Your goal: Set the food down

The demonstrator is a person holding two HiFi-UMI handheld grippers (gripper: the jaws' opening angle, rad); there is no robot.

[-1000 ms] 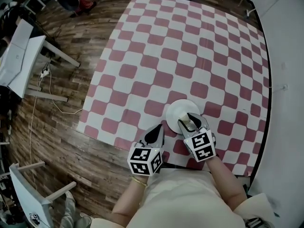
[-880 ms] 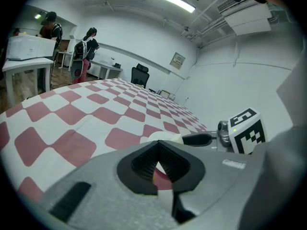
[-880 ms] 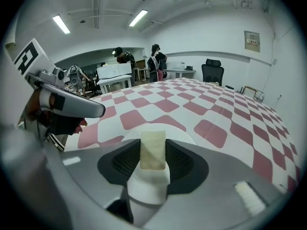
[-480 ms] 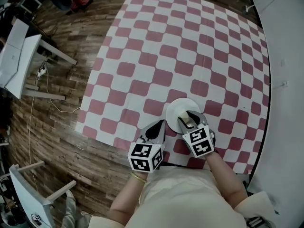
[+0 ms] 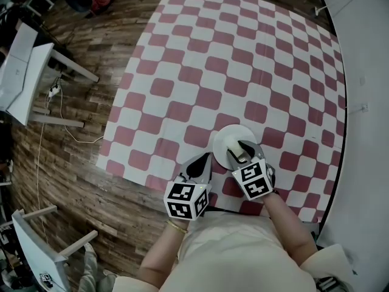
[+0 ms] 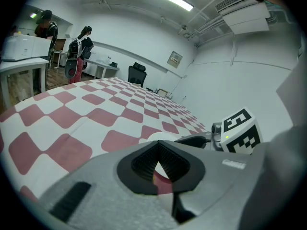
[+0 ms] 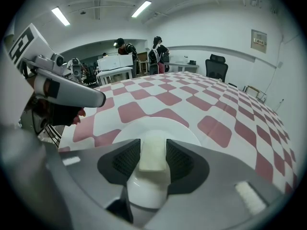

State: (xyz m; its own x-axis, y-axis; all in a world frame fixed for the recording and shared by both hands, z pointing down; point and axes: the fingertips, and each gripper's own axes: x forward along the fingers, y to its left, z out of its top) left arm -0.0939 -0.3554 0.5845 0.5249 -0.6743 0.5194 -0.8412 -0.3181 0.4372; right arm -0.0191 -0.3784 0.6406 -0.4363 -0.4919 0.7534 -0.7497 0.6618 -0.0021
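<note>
The food (image 7: 152,153), a pale block, is pinched between the jaws of the right tool (image 5: 242,152) and held over a white plate (image 5: 226,137) at the lower centre of the head view. Whether it touches the plate cannot be told. Release is judged not yet made, so lowering and opening are left to do. The left tool (image 5: 199,169), pressed together on nothing, is seen just left of the plate. The plate lies near the tabletop (image 5: 243,59) edge at the frame's bottom, and wide checkered room is offered toward the top.
</note>
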